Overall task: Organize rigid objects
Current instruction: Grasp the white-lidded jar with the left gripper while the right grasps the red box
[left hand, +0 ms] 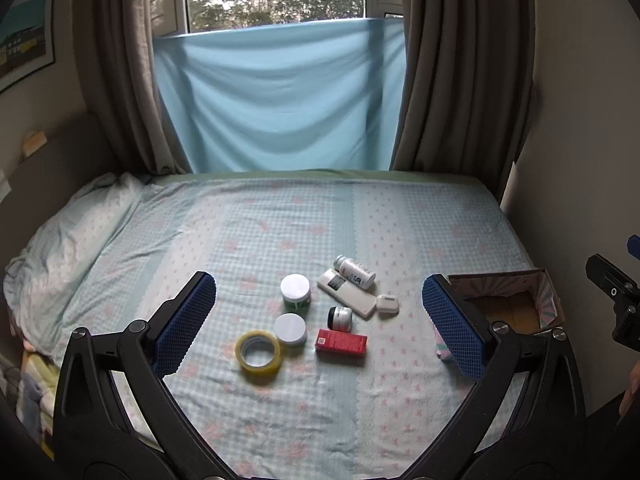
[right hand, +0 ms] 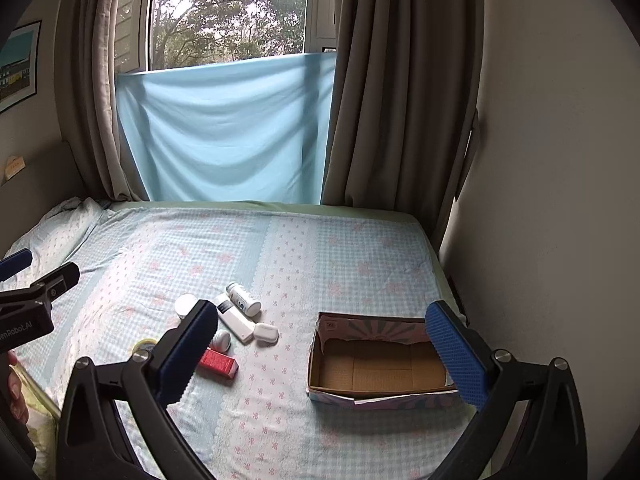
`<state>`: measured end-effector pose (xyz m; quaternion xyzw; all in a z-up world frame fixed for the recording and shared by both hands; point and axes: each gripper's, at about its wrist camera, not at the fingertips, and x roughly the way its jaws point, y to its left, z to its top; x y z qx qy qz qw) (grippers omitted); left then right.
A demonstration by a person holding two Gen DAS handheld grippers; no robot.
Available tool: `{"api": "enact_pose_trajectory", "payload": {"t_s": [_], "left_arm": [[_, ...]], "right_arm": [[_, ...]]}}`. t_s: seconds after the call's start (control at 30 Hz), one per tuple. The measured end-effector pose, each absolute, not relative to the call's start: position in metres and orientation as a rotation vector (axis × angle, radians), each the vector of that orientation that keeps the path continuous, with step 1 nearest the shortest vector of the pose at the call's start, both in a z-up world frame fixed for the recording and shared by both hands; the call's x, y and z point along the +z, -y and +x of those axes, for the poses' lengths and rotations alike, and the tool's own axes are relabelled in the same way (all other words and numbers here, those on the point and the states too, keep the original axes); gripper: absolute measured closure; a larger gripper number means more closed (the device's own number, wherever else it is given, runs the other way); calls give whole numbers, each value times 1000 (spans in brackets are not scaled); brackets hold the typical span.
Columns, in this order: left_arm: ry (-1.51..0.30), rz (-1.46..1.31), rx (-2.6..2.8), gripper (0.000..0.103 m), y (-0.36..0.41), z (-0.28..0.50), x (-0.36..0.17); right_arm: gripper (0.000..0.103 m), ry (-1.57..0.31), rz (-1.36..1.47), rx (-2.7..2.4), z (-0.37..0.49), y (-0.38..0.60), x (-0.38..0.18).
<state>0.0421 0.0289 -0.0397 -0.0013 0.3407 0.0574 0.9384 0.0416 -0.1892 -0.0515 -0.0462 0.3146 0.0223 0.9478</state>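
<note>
Small objects lie grouped on the bed: a yellow tape roll (left hand: 259,351), two white-lidded jars (left hand: 295,292) (left hand: 291,329), a small dark jar (left hand: 340,317), a red box (left hand: 341,342), a white remote (left hand: 346,293), a white bottle (left hand: 354,271) and a white earbud case (left hand: 387,303). An open, empty cardboard box (right hand: 380,364) sits to their right. My left gripper (left hand: 320,312) is open and empty, held above the group. My right gripper (right hand: 320,356) is open and empty, over the bed between the objects and the box.
A pillow (left hand: 68,240) lies at the bed's left. Curtains and a blue sheet (left hand: 280,96) hang at the far edge under the window. A wall (right hand: 560,200) borders the bed's right side, next to the box.
</note>
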Motion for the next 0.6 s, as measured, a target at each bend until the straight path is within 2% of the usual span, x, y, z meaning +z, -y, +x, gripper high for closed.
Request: {"api": "enact_pose_trajectory", "payload": {"t_s": [0.37, 0.6], "left_arm": [[-916, -48, 71, 0, -121, 129, -147], [-1053, 32, -45, 0, -156, 188, -230]], "right_arm": [[0, -812, -112, 93, 110, 127, -133], [0, -923, -187, 203, 152, 67, -202]]}}
